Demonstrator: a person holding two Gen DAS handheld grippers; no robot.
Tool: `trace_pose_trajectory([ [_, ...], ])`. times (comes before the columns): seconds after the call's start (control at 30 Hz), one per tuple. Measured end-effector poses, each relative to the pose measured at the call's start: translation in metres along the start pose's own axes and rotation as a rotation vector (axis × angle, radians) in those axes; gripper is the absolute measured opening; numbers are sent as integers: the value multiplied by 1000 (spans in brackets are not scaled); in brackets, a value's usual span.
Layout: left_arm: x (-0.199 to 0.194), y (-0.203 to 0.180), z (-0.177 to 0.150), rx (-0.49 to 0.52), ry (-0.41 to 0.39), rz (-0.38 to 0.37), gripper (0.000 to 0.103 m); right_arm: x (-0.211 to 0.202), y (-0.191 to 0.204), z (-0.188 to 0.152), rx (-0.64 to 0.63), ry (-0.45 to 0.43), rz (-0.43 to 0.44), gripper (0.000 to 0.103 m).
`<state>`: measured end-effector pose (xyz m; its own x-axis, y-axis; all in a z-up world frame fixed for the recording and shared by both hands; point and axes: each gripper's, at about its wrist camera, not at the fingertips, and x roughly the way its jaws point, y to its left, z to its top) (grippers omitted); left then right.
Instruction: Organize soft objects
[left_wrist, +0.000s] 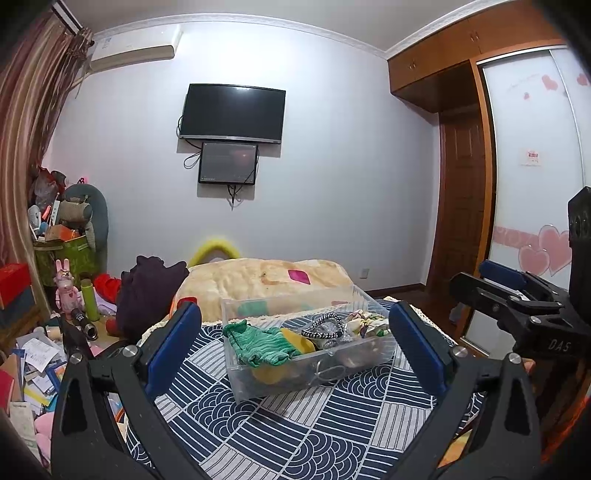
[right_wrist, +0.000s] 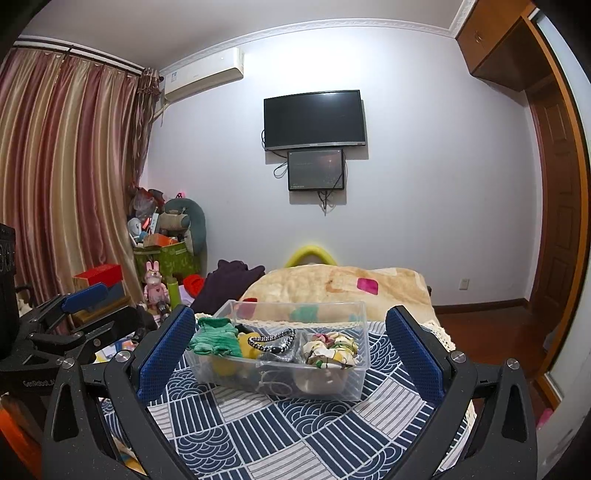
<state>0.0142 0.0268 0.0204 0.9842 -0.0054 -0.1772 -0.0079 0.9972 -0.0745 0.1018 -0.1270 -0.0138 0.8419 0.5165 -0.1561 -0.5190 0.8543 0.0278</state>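
Both grippers hovered spread wide and empty above the near edge of the patterned cloth (left_wrist: 295, 424), nothing between the pads. Left gripper (left_wrist: 295, 332) had its blue pads framing the clear bin (left_wrist: 258, 384) from the near side, bin dead centre between them but farther off, no contact. Right gripper (right_wrist: 291, 339) was the same: jaws fully apart, bin ahead and centred; it also showed at the right edge of the left view, level with its partner and well apart. Judged step: approach and pick one soft item out of the bin, or sort inside it. To do it well, come down from above rather than pushing forward, since the near wall of the bin blocks a level reach; close on a bunched fold, not a loose edge, because the fabric will slump and slip. Green knit cloth (left_wrist: 258, 341) draped over the bin's near-left rim looked the easiest grab for the left gripper, being nearest its left pad. A yellow soft piece (left_wrist: 295, 341) lay just right of it, partly under it. Black-and-white cord (left_wrist: 323, 326) sat mid-bin, and could snag and drag neighbours. Floral scrunchie (right_wrist: 332, 349) lay in the right part of the bin, nearer the right gripper's side. Metal rings against the near wall, exact kind unclear. Beyond the bin, a beige blanket (left_wrist: 258, 280) bunched on the bed, far side.
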Motion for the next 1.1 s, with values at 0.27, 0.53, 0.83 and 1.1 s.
trace_pose_trajectory([
  [0.27,1,1,2,-7,6,-8,103,0,0,0,2,0,1,103],
  [0.53,1,2,3,0,5,-11,103,-1,1,1,4,1,3,103],
  [0.83,3,-1,-1,18,19,-41,103,-1,2,0,5,6,0,103],
  [1.1,4,0,-2,-9,19,-50,103,1,3,-1,5,9,-1,103],
])
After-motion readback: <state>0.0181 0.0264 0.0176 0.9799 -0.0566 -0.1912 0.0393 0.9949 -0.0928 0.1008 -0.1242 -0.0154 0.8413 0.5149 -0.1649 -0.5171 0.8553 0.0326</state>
